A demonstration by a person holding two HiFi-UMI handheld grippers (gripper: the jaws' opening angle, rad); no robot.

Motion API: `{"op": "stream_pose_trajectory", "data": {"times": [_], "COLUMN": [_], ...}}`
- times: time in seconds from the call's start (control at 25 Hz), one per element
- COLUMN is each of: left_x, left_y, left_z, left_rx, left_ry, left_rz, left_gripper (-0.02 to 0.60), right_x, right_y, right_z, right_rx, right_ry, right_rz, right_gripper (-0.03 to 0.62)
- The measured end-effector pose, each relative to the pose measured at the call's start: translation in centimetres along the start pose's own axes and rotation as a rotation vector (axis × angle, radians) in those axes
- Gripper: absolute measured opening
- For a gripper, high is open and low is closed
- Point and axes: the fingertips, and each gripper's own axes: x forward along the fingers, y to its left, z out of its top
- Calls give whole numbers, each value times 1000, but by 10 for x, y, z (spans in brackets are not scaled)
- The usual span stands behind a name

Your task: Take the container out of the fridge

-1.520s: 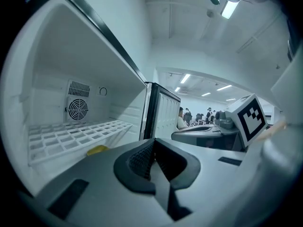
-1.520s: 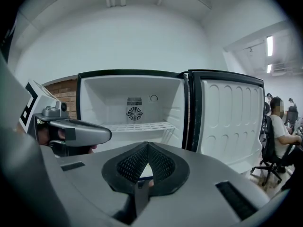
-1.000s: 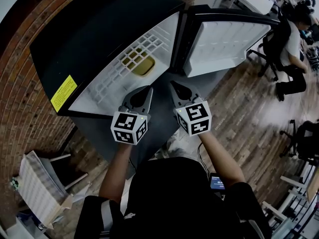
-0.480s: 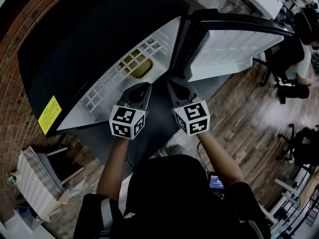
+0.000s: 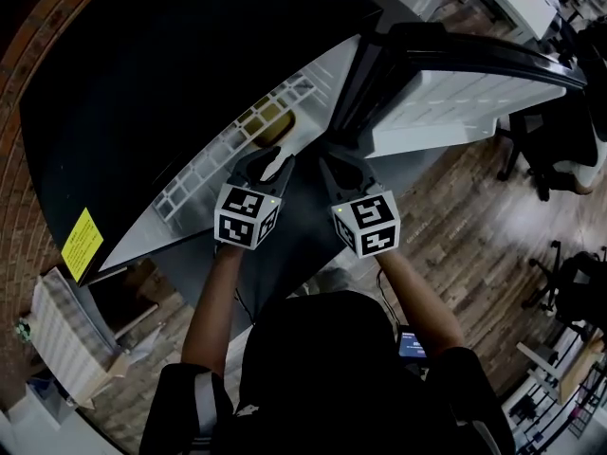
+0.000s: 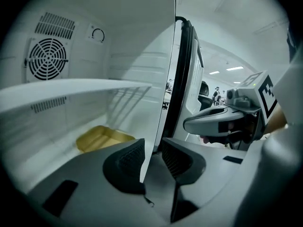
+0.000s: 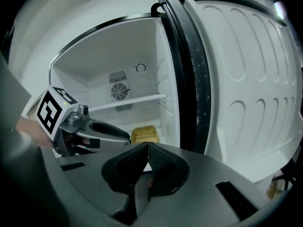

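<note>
A shallow yellow container [image 6: 102, 138] lies on the floor of the open fridge, under a white shelf [image 6: 71, 91]. It also shows through the shelf grid in the head view as a yellow container [image 5: 268, 121], and as the same yellow container [image 7: 144, 135] in the right gripper view. My left gripper [image 5: 270, 166] is at the fridge mouth, short of the container. Its jaws have just been opening, and the left gripper [image 6: 152, 160] holds nothing. My right gripper [image 5: 332, 166] hangs beside it; the right gripper [image 7: 147, 157] is shut and empty.
The fridge door [image 5: 474, 93] stands wide open at the right, its inner liner [image 7: 246, 79] close to my right gripper. A fan vent [image 6: 47, 58] sits on the back wall. A rack with cardboard [image 5: 57, 339] stands at lower left, and an office chair [image 5: 574, 282] at right.
Both grippers have sunk and moved closer to the fridge opening. The left gripper's jaws, closed before, now stand parted.
</note>
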Motion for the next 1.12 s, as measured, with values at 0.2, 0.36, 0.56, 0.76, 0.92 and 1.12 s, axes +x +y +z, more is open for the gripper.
{"op": "stream_pose_trajectory", "data": {"times": [0.2, 0.36, 0.56, 0.76, 0.92, 1.12], "left_x": [22, 36, 55, 68, 76, 84], "left_y": [12, 23, 33, 40, 41, 43], "left_z": [-13, -16, -36, -43, -51, -61], "left_rx": [36, 103, 188, 286, 358, 463], "left_ry": [54, 92, 189, 233, 272, 324], "left_rz": [-1, 12, 32, 55, 66, 86], "left_gripper": [129, 155, 176, 178, 181, 181], "right_x": [6, 11, 16, 19, 21, 23], "right_y": [-8, -11, -12, -17, -17, -16], "right_z": [-11, -14, -20, -26, -28, -29], "right_rx": [12, 16, 27, 33, 39, 43], "right_ry": [24, 39, 57, 72, 80, 85], "right_rz": [1, -3, -1, -5, -4, -1], "right_gripper": [40, 41, 41, 41, 41, 41]}}
